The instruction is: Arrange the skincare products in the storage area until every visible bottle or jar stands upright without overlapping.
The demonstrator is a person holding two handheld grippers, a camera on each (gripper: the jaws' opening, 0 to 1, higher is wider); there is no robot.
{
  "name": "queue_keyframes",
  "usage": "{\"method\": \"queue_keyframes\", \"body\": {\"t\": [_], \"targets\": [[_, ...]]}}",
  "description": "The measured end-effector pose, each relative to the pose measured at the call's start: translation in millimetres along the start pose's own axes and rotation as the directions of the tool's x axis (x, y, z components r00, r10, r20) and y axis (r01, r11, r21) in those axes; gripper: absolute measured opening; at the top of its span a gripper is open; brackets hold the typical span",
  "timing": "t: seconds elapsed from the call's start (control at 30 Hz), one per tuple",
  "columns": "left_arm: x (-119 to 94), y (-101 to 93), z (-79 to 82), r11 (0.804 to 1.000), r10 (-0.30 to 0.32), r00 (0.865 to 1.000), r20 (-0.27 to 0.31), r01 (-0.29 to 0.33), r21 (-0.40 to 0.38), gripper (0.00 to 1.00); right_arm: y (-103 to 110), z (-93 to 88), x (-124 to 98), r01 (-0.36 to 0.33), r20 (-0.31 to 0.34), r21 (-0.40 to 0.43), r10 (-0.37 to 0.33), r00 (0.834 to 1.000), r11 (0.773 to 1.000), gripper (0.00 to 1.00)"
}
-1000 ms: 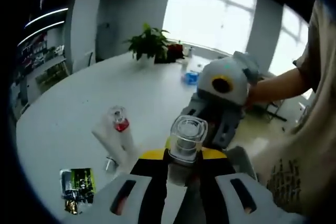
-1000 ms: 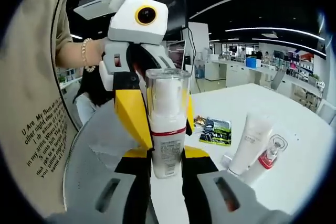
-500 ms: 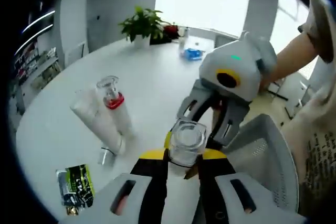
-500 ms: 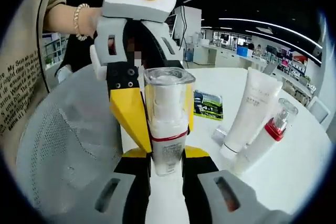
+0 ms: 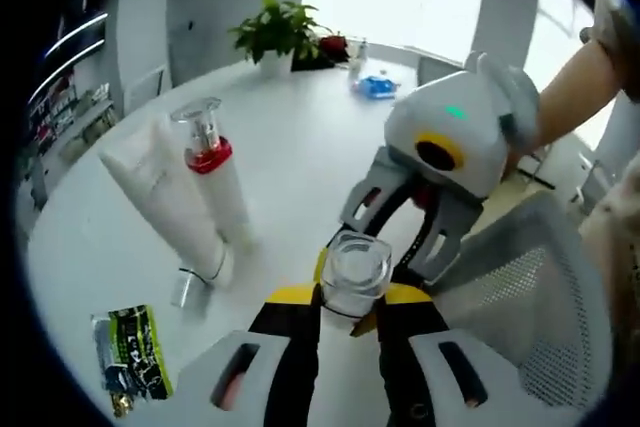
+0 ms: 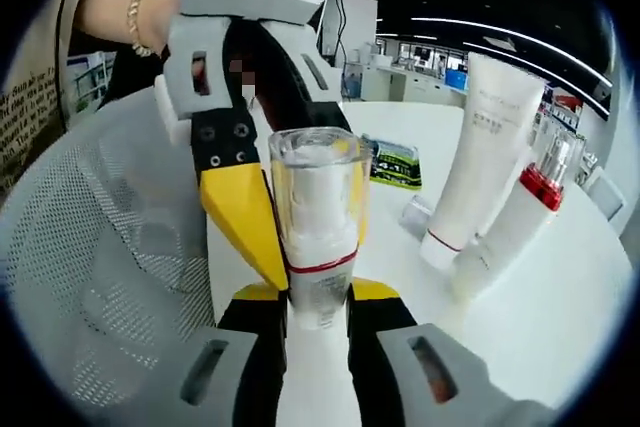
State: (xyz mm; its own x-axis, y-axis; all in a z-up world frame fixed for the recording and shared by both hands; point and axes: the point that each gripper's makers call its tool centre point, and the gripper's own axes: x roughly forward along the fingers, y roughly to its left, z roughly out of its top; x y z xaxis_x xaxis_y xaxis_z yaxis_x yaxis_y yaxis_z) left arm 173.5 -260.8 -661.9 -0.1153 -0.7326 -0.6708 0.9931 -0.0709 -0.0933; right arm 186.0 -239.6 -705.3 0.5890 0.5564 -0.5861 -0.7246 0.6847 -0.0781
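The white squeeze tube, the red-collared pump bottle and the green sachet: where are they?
white squeeze tube (image 6: 487, 142), right gripper view, mid body.
red-collared pump bottle (image 5: 218, 192), left gripper view, white body.
green sachet (image 5: 132, 360), left gripper view, centre.

A clear-capped pump bottle with a red band is held upright between both claws. A white tube stands cap-down on the desk, touching a red-collared spray bottle beside it. A grey mesh basket sits alongside.

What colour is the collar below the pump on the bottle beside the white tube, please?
Red; the pump bottle's collar shows best in the left gripper view.
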Motion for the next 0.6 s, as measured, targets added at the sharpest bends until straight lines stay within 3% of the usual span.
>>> {"method": "queue_keyframes", "body": {"t": [0.33, 0.6], "targets": [[12.4, -0.8, -0.9, 0.999, 0.007, 1.0, -0.023, -0.006, 0.049, 0.17, -4.1, -17.5, 4.2, 0.004, -0.038, 0.016, -0.004, 0.999, 1.0, 0.22], [16.7, 3.9, 2.8, 0.998, -0.005, 1.0, -0.006, 0.006, 0.057, 0.18, -11.0, -21.3, 3.1, 0.006, -0.03, 0.04, -0.005, 1.0, 0.999, 0.22]]}}
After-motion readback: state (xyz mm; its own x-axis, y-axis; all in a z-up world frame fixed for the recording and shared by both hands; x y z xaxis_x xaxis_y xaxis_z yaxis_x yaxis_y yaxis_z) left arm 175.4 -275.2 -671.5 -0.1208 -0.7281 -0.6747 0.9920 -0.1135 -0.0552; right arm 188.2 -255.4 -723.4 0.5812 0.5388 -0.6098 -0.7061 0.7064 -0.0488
